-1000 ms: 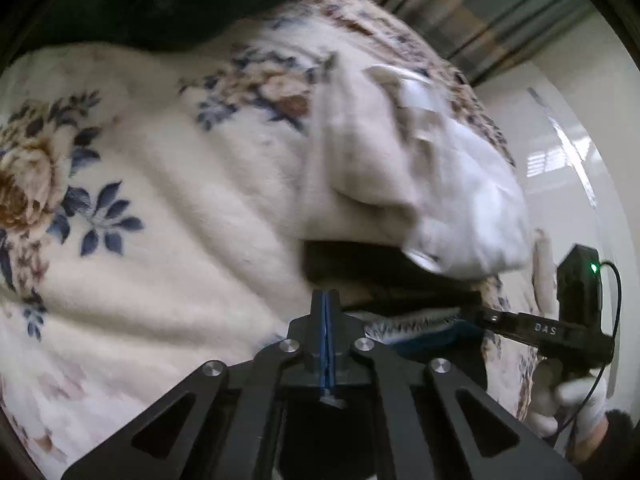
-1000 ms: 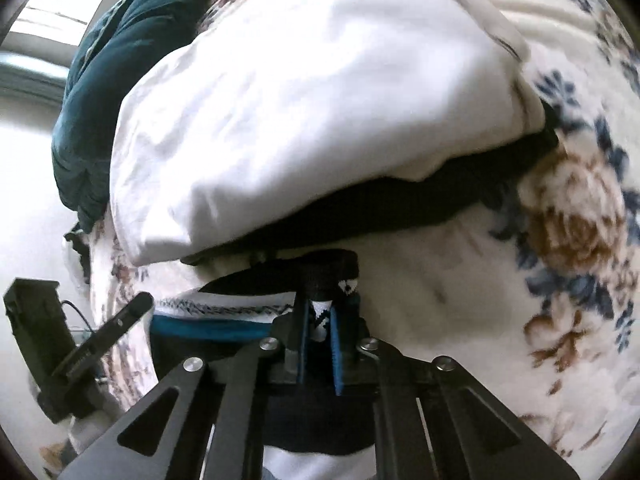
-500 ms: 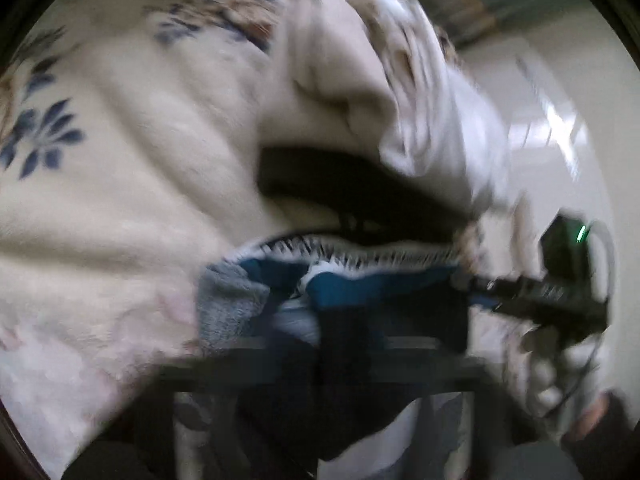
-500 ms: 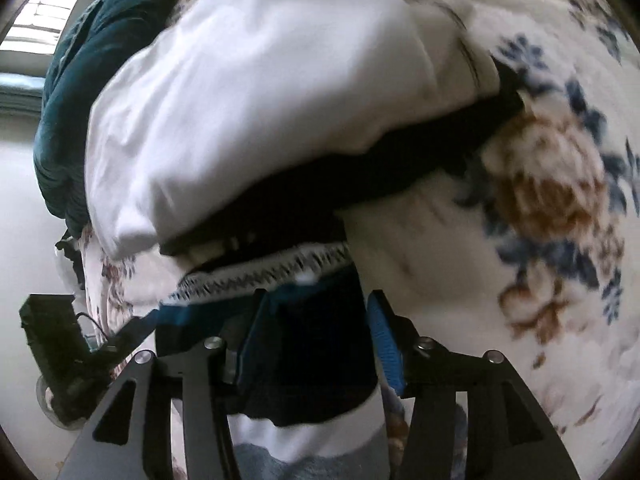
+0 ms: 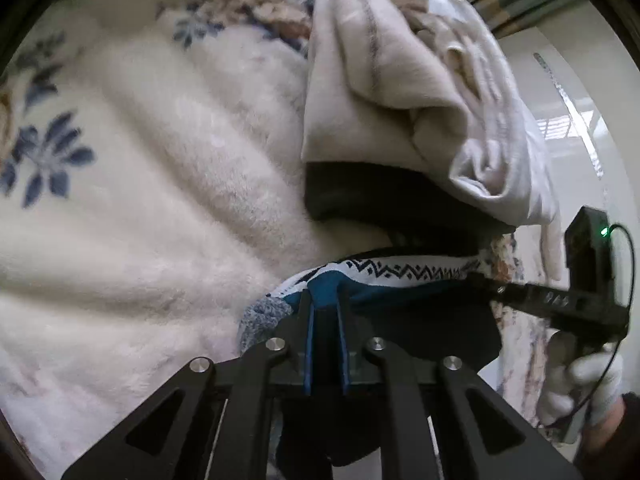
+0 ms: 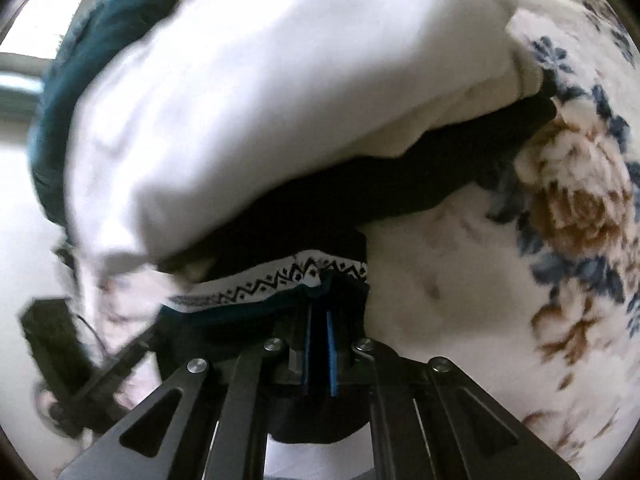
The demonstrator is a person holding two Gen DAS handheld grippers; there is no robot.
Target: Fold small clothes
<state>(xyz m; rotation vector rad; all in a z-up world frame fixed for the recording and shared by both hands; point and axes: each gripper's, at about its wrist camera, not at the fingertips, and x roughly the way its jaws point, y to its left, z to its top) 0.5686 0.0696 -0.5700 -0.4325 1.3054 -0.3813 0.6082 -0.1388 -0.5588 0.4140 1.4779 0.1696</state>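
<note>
So the floral blanket (image 5: 152, 208) is filling the whole left side of the left wrist view, fuzzy cream with blue flowers. The left gripper (image 5: 325, 300) is pinching one end of the patterned sock (image 5: 400, 270), fingers squeezed down on the teal band; its grey toe is poking out just left of them and the rest is hanging out of sight under the frame. Right behind it, a cream garment (image 5: 400, 92) is sitting on a dark garment (image 5: 380, 200), mostly buried. Far right, the right gripper (image 6: 319, 296) is clamping the sock's other end the same way. The right wrist view is pretty blurry, with a teal bundle (image 6: 80, 92) peeking out top left.
</note>
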